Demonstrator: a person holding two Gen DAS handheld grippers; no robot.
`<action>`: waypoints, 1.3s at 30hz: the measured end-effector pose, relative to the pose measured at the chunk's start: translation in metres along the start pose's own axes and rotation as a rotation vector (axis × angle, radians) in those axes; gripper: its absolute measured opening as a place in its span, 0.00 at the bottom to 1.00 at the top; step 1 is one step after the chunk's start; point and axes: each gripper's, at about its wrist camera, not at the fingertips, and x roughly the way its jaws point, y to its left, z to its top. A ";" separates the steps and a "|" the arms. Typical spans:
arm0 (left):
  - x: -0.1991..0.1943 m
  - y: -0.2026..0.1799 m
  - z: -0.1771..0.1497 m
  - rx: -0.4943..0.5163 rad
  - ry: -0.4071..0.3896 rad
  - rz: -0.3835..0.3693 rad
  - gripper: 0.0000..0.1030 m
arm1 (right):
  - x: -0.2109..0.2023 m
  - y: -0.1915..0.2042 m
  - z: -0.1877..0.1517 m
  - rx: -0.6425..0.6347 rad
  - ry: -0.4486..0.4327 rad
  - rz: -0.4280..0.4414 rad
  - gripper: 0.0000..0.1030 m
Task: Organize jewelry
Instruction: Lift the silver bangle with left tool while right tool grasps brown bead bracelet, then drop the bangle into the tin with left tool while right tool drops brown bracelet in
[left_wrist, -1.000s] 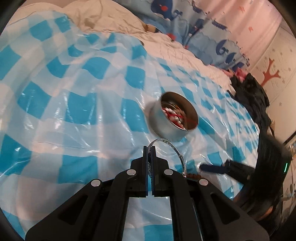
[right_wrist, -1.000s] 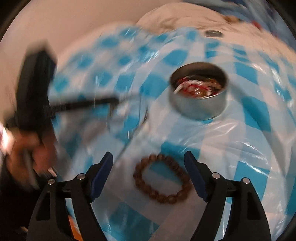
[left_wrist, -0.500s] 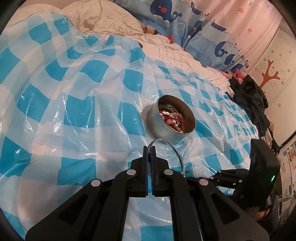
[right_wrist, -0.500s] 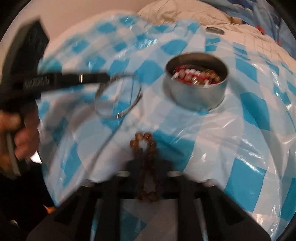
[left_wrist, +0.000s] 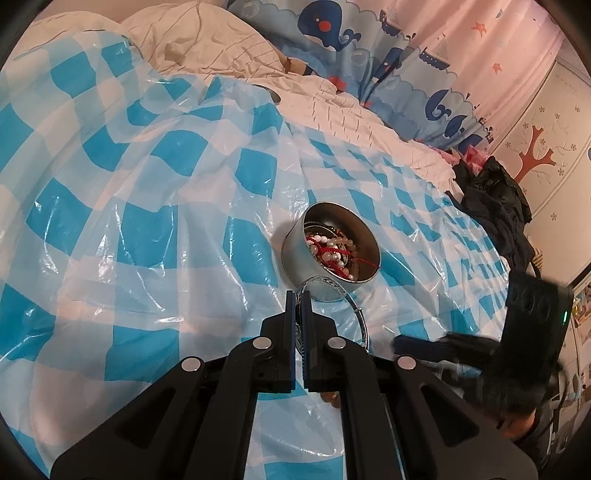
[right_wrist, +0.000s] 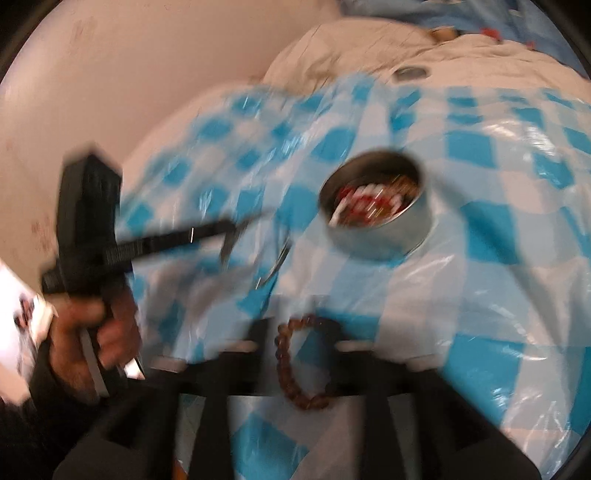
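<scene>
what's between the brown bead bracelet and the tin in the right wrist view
Only bare checkered plastic sheet lies between the brown bead bracelet and the tin, in the blurred right wrist view.

right gripper (right_wrist: 301, 343): jaws opening again after snapping together | brown bead bracelet (right_wrist: 295, 362): now between them, stretched toward 6 o'clock, formerly round

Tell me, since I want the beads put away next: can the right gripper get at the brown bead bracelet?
Probably yes. The bead bracelet lies bare on the checked sheet between the right gripper's opening fingers, with nothing over it. The tin and the left gripper sit farther off.
</scene>
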 end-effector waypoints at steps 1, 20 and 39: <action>0.000 0.000 0.000 0.000 0.000 -0.001 0.02 | 0.006 0.006 -0.004 -0.028 0.012 -0.021 0.73; 0.003 -0.019 0.019 -0.013 -0.047 -0.044 0.02 | -0.036 -0.036 0.007 0.185 -0.220 0.043 0.12; 0.036 -0.004 0.053 -0.230 -0.161 0.034 0.27 | -0.008 -0.070 0.091 0.280 -0.270 0.010 0.41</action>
